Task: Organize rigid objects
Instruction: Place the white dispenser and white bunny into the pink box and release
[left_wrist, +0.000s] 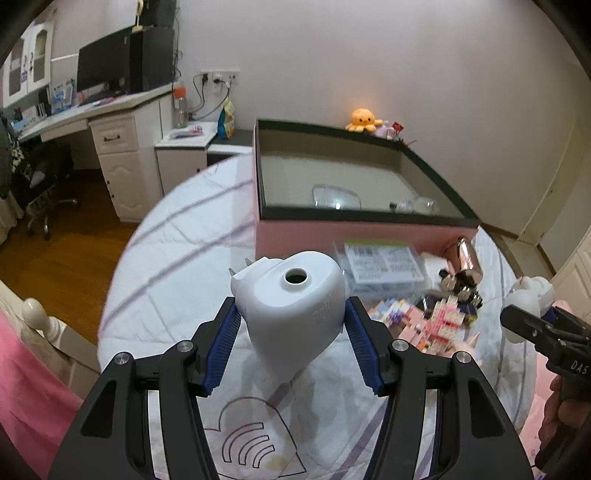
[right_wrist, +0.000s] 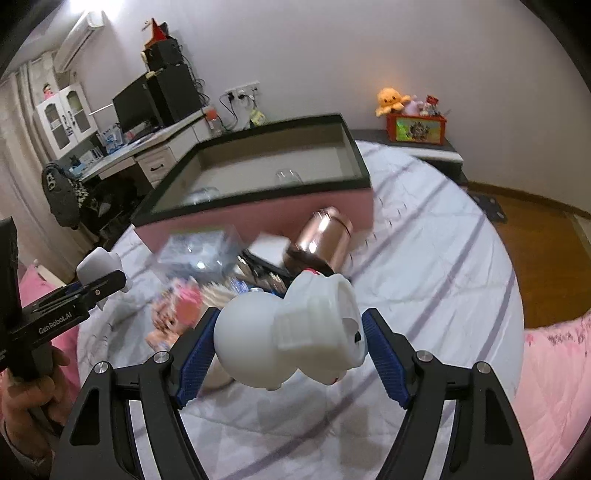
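Left gripper (left_wrist: 291, 328) clamping white housing (left_wrist: 291, 295), pink box (left_wrist: 369, 236) rim beyond

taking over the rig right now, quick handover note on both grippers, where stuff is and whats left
Left gripper: shut on the white housing, lifted off the bed.
Right gripper: shut on the white round toy, also lifted.
Pink box ahead holds a few clear pieces.
Left: drop both in the box, then clear the pile before it: rose-gold flask, clear case, small packets.

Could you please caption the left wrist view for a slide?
Left gripper clamps a white plastic housing above the bed, facing the pink storage box.
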